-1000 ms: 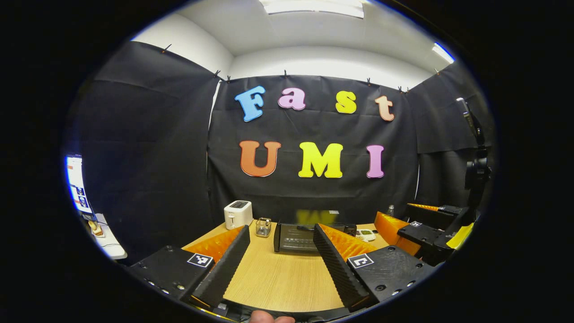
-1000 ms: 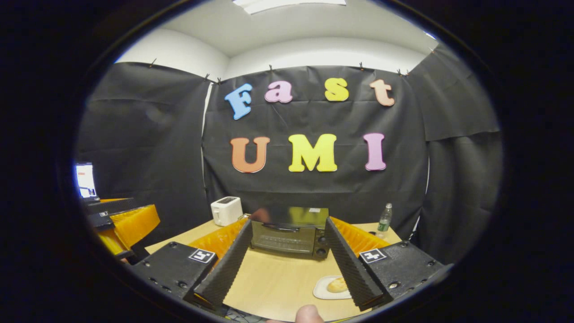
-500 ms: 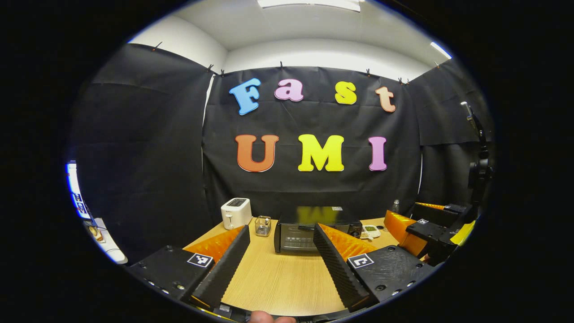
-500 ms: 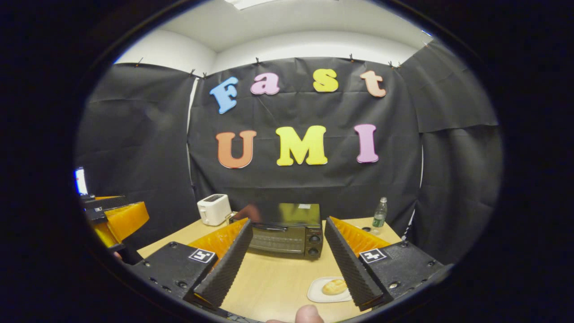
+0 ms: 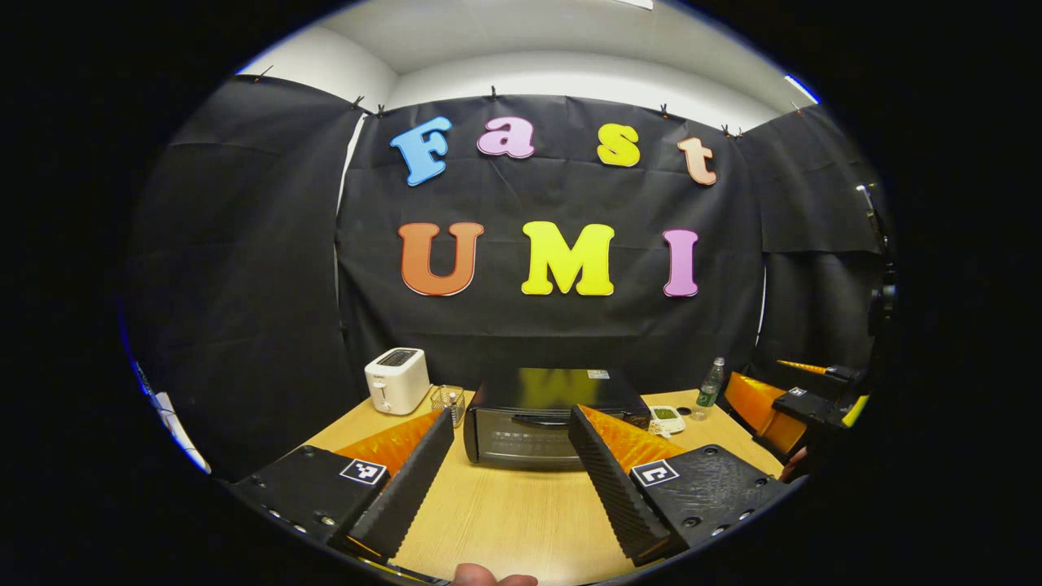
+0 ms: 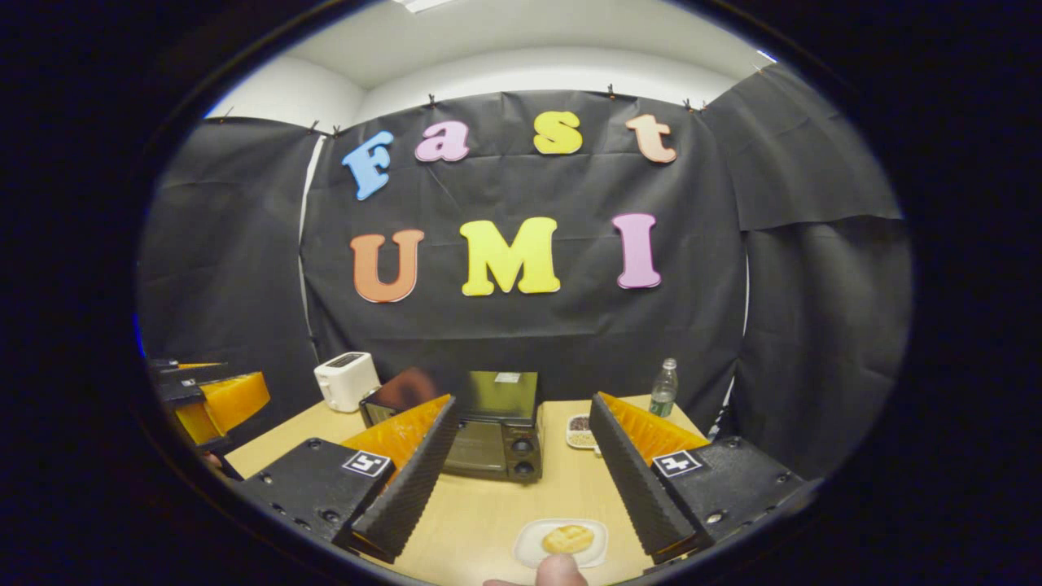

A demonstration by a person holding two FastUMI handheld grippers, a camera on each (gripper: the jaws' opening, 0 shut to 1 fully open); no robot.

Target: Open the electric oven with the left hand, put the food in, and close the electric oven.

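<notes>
Black oven (image 6: 492,435) (front half-hidden by finger (image 6: 407,480))

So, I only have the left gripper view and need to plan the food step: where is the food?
Observer: A golden bread roll lies on a small white plate on the wooden table, near the right gripper.
Operator: Is that gripper holding it?
Observer: No, its fingers stand wide apart, touching nothing.
Operator: Where are the oven's controls?
Observer: Two dark knobs sit at the right end of the black electric oven's front.
</notes>
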